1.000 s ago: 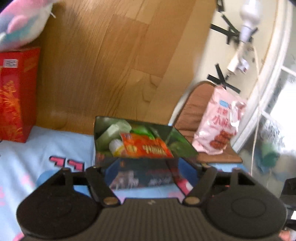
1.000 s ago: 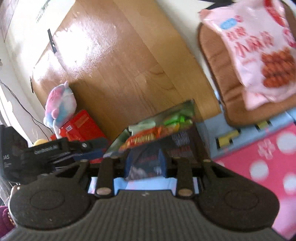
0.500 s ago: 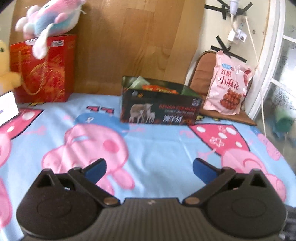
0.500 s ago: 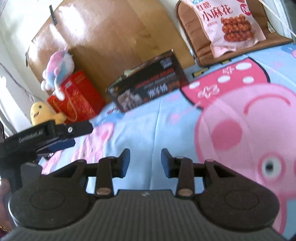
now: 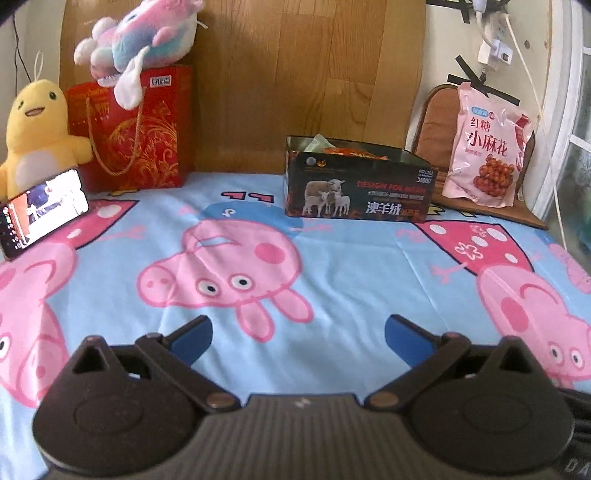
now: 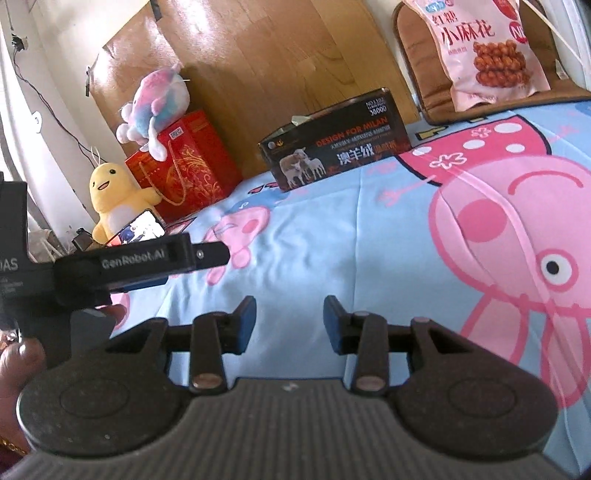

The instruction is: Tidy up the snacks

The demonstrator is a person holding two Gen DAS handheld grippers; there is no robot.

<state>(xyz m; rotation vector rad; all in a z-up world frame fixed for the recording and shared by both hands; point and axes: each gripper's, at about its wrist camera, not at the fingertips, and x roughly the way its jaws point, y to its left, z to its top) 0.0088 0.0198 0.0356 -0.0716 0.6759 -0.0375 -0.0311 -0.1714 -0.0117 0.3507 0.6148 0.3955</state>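
Note:
A dark open-topped box (image 5: 356, 192) (image 6: 334, 142) with sheep printed on its side stands at the back of the bed against the wooden headboard; snack packets (image 5: 347, 149) show over its rim. A pink snack bag (image 5: 485, 158) (image 6: 484, 48) leans on a brown cushion to its right. My left gripper (image 5: 298, 338) hangs well back from the box, open wide, with only the sheet between its fingers. My right gripper (image 6: 289, 323) is also far back, its jaws partly apart and opening, holding nothing. The left gripper's body (image 6: 110, 264) shows at the left of the right wrist view.
A cartoon-pig bedsheet (image 5: 332, 288) covers the bed. At the back left stand a red gift bag (image 5: 136, 133) topped by a pink-blue plush (image 5: 144, 33), a yellow duck plush (image 5: 35, 133) and a lit phone (image 5: 40, 218). A person's fingers (image 6: 16, 369) grip the left handle.
Both grippers have pulled back from the box, which now stands alone at the headboard. The left jaws have spread wide; the right jaws have widened a little.

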